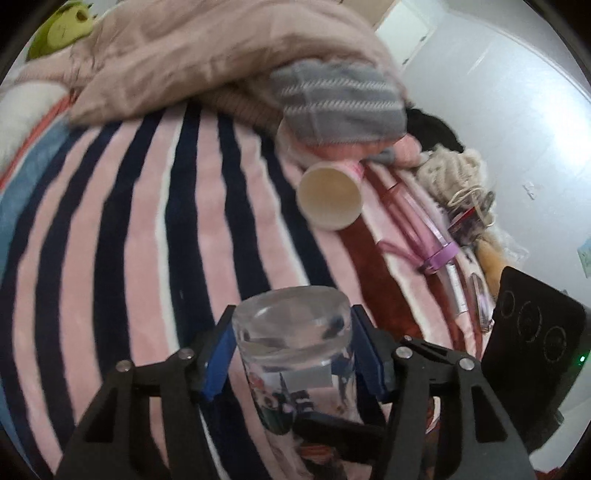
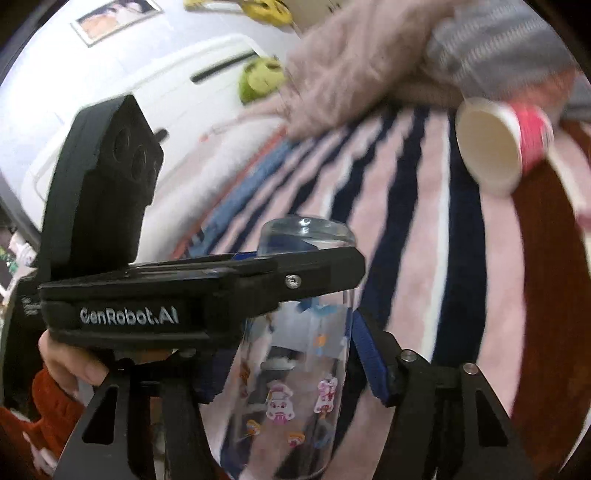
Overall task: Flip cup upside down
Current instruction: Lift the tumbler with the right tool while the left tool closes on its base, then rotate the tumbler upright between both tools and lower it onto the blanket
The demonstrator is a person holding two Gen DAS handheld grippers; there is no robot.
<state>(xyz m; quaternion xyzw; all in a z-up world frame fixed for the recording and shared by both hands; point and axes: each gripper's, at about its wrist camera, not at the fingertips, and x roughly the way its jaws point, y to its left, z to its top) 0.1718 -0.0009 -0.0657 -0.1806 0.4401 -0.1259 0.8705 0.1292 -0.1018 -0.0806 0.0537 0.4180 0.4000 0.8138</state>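
A clear glass cup point(image 1: 295, 343) with cartoon stickers is held between both grippers above a striped blanket. My left gripper point(image 1: 293, 350) is shut on it, blue pads against both sides near its thick base, which points away from the camera. In the right wrist view the same cup point(image 2: 295, 376) sits between my right gripper's fingers point(image 2: 369, 365), base up. The left gripper's body point(image 2: 207, 291) crosses the cup's upper part there. My right gripper point(image 2: 291, 369) is shut on the cup lower down.
A paper cup point(image 1: 330, 197) lies on its side on the blanket point(image 1: 147, 221), also in the right wrist view point(image 2: 495, 147). Heaped clothes point(image 1: 221, 55), pink plastic items point(image 1: 424, 229) and a green plush toy point(image 1: 59, 29) lie around.
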